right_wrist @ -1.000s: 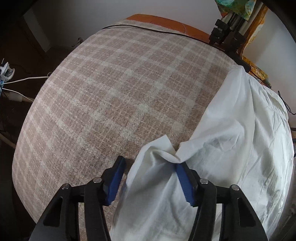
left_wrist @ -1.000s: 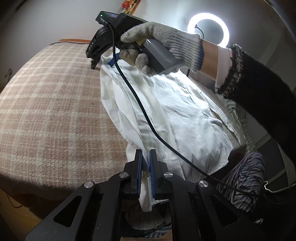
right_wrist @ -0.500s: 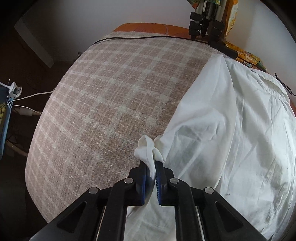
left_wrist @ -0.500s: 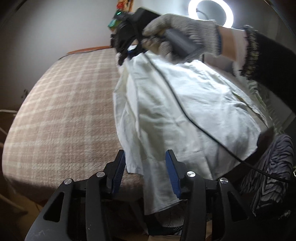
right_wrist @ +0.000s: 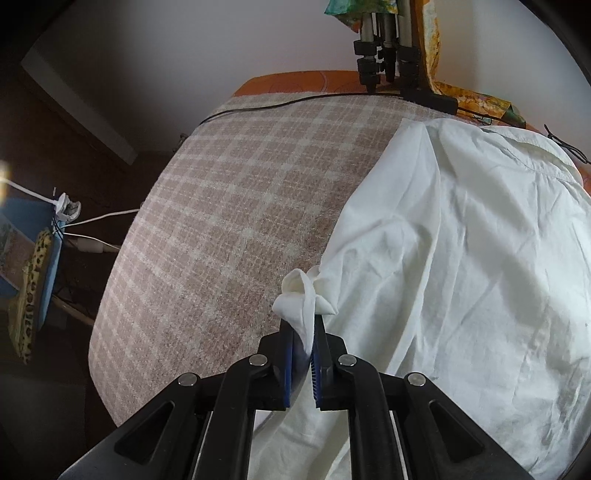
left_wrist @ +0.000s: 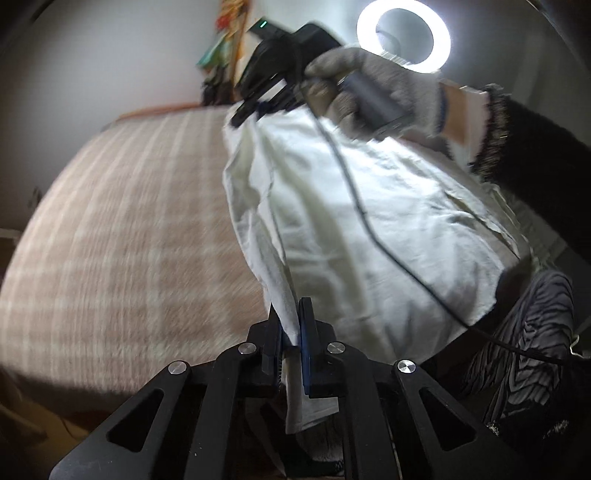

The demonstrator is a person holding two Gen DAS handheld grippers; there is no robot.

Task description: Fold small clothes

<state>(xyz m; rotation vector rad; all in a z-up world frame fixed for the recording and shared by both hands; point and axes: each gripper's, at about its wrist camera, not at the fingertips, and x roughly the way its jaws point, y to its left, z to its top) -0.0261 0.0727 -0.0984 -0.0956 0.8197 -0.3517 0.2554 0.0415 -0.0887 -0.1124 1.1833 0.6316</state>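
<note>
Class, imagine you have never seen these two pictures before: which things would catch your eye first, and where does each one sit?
The big white garment draws the eye first, spread over the right side of the plaid cover. Next come the black tongs: the right tongs pinch a bunched corner of it at the picture's bottom centre, and the left tongs clamp another edge. In the left wrist view, a glowing ring light shines at the top right, above a gloved hand.

Two wrist fisheyes, both close above the bed.

Each camera looks forward and downward along its own jaws; both share the white garment and plaid blanket, and the left view also faces the right gripper.
</note>
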